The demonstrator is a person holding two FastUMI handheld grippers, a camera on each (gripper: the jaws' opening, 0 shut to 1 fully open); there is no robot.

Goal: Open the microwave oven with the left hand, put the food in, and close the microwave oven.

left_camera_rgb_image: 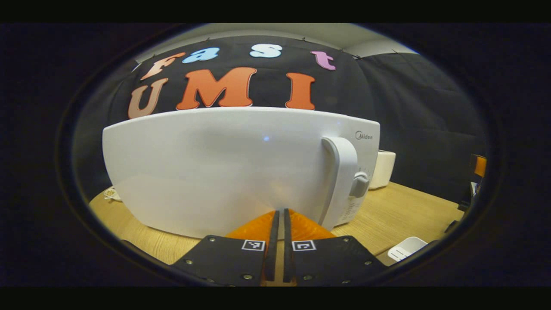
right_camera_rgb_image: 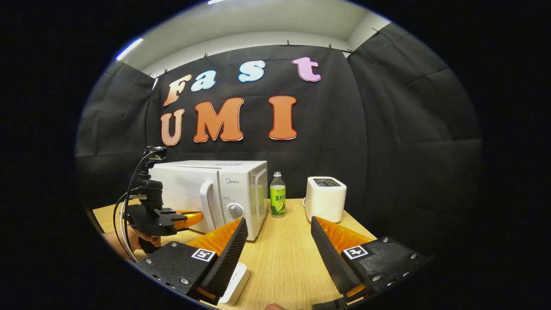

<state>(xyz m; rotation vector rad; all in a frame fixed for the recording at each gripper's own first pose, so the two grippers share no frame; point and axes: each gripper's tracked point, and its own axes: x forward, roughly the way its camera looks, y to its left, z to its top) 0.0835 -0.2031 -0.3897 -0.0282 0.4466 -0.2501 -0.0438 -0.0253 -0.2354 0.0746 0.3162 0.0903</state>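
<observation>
The left gripper [left_camera_rgb_image: 279,215], fingers pressed together, faces the microwave door [left_camera_rgb_image: 215,168]. Its handle [left_camera_rgb_image: 342,181] lies at two o'clock: spread first, then hook behind it. The right gripper [right_camera_rgb_image: 279,241] is spread, holding nothing.

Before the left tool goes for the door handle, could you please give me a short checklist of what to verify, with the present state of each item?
1. White microwave oven door shut: ok.
2. White vertical door handle unobstructed: ok.
3. Left tool open to take the handle: not ok, fingers together, pointing at the door left of the handle.
4. Right tool open, holding nothing: ok.
5. Food ready: cannot tell; a white rectangular container lies beneath the right tool, contents hidden.
6. Light wooden table before the door free: ok.
</observation>
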